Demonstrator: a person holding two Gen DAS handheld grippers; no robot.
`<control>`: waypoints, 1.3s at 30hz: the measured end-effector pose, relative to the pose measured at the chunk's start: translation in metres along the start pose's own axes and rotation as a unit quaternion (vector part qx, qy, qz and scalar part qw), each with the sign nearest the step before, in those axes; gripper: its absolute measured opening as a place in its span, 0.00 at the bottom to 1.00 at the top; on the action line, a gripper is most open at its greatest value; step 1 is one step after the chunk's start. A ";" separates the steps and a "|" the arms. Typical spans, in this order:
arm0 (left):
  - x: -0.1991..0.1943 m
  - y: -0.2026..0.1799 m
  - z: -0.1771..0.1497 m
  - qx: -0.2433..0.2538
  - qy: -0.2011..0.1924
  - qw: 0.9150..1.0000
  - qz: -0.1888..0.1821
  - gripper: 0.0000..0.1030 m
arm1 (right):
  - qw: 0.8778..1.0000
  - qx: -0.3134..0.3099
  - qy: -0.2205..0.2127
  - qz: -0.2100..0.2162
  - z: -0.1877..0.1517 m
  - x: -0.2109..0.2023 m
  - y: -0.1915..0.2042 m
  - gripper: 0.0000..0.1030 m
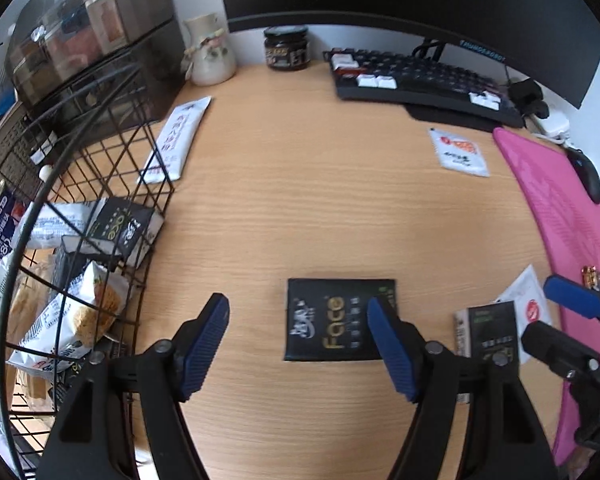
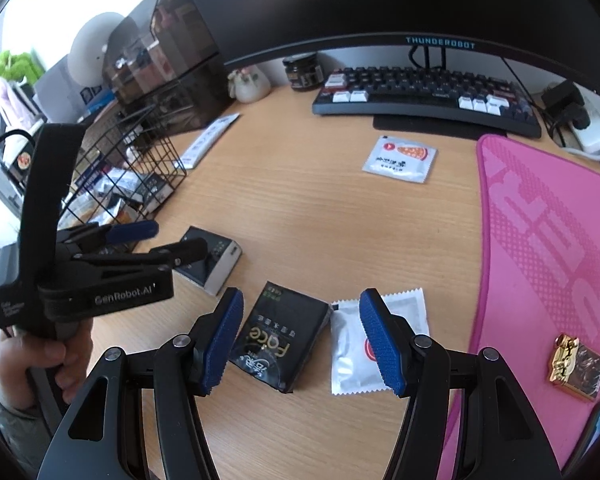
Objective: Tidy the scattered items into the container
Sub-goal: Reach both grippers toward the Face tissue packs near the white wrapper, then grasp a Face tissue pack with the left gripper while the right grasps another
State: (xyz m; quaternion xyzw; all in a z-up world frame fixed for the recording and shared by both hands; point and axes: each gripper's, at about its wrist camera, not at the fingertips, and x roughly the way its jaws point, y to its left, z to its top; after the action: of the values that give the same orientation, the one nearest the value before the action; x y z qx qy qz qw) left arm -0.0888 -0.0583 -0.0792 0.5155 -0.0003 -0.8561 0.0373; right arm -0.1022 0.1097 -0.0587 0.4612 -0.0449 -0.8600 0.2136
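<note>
My left gripper (image 1: 298, 316) hangs open and empty over a flat black "Face" sachet (image 1: 332, 320) on the wooden desk (right gripper (image 2: 300, 316) likewise spread, holding nothing); the black wire basket (image 1: 112, 184) stands leftward.

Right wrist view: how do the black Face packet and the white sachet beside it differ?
The black Face packet is dark with gold lettering; the white sachet is pale with a red round mark. The packet looks thicker; the sachet is flat with serrated edges. Both lie on the desk.
</note>
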 end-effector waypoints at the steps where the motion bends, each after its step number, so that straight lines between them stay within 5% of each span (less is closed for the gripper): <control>1: 0.002 0.001 0.000 0.000 0.001 1.000 0.000 0.73 | 1.000 0.000 0.001 -0.001 0.000 0.001 0.000 0.60; 21: 0.027 -0.022 0.000 0.023 0.022 0.999 -0.034 0.82 | 1.000 -0.002 0.020 0.002 -0.010 0.009 0.000 0.60; 25: 0.024 -0.014 0.000 0.012 0.008 0.999 -0.036 0.67 | 1.000 -0.005 0.027 0.003 -0.010 0.013 0.002 0.60; 39: 0.007 0.004 -0.009 0.004 -0.002 1.000 -0.026 0.66 | 0.998 -0.035 0.042 -0.018 -0.013 0.037 0.026 0.60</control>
State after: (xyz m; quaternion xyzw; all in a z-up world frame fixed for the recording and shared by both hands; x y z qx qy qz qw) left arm -0.0844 -0.0624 -0.0894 0.5135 0.0095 -0.8580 0.0128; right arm -0.1014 0.0723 -0.0875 0.4897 0.0023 -0.8448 0.2154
